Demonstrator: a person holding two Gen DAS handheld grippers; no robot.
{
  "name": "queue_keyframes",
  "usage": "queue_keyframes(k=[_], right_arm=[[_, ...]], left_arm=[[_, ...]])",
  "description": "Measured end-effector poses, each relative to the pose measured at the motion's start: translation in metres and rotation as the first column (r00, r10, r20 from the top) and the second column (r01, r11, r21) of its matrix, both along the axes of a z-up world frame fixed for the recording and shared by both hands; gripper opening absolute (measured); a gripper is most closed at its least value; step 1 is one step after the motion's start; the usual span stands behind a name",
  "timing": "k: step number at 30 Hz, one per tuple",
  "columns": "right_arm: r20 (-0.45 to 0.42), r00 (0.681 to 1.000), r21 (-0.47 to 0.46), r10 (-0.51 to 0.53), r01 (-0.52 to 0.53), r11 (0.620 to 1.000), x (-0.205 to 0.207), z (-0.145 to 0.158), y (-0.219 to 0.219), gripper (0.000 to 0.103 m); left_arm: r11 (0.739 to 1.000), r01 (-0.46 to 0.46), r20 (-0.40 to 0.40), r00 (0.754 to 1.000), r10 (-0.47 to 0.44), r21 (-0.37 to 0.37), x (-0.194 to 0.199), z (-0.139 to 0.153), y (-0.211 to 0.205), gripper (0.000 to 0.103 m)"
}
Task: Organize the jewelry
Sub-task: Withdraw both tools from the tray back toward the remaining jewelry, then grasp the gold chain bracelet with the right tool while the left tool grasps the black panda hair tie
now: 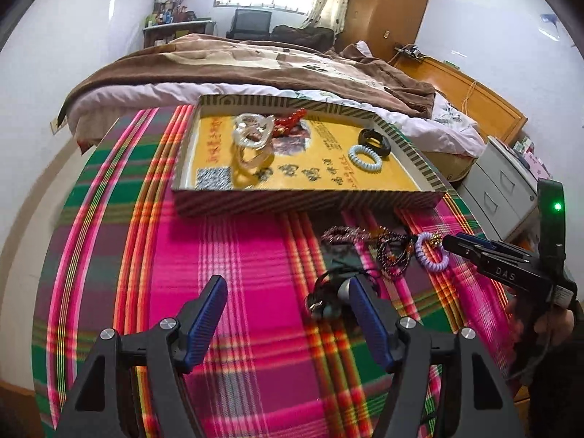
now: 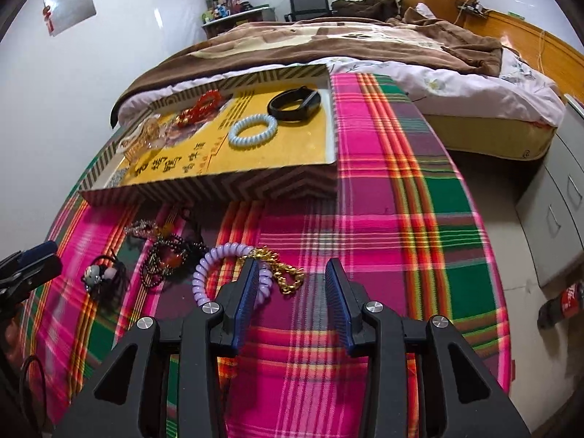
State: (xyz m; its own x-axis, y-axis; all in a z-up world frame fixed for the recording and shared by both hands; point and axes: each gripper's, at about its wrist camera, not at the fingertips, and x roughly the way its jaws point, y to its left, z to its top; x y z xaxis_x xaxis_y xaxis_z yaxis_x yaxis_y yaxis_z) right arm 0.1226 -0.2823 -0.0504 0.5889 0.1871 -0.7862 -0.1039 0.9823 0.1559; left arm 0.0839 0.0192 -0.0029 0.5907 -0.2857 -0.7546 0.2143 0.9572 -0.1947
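Observation:
A shallow striped box (image 1: 255,202) (image 2: 219,186) with a yellow floor holds clear bangles (image 1: 252,138), red beads (image 2: 199,107), a pale blue coil tie (image 1: 365,157) (image 2: 252,129) and a black band (image 1: 376,138) (image 2: 294,104). In front of it on the plaid cloth lie a purple coil tie (image 1: 430,252) (image 2: 215,266), a gold chain (image 2: 284,270), dark bead strings (image 1: 390,252) (image 2: 168,259) and a black hair tie with a charm (image 1: 328,295) (image 2: 102,277). My left gripper (image 1: 288,294) is open, its right finger beside the hair tie. My right gripper (image 2: 292,277) (image 1: 452,242) is open over the gold chain.
The plaid cloth (image 2: 401,219) covers a table beside a bed with a brown blanket (image 1: 255,62). A grey drawer cabinet (image 2: 554,211) and a cola bottle (image 2: 562,303) stand on the floor at the right.

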Motion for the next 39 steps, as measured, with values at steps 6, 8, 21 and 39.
queue_keyframes(k=[6,8,21,39], right_arm=[[0.009,1.0,-0.013,0.026,-0.026,1.0,-0.001,-0.003,0.01,0.04],[0.013,1.0,-0.02,0.025,-0.025,0.999,-0.001,-0.003,0.011,0.04],[0.028,0.998,-0.071,0.06,-0.058,0.996,-0.006,-0.002,0.015,0.02],[0.047,0.994,-0.034,0.096,-0.094,0.995,-0.004,0.006,0.0,0.011]], left_arm=[[1.0,-0.019,0.001,1.0,0.019,-0.013,-0.006,-0.001,0.01,0.074],[1.0,-0.023,0.002,1.0,0.023,-0.013,-0.006,-0.001,0.011,0.074],[1.0,-0.017,-0.006,1.0,0.017,-0.019,-0.002,-0.006,0.007,0.074],[1.0,-0.01,-0.042,0.999,0.01,0.006,0.005,-0.016,-0.003,0.074]])
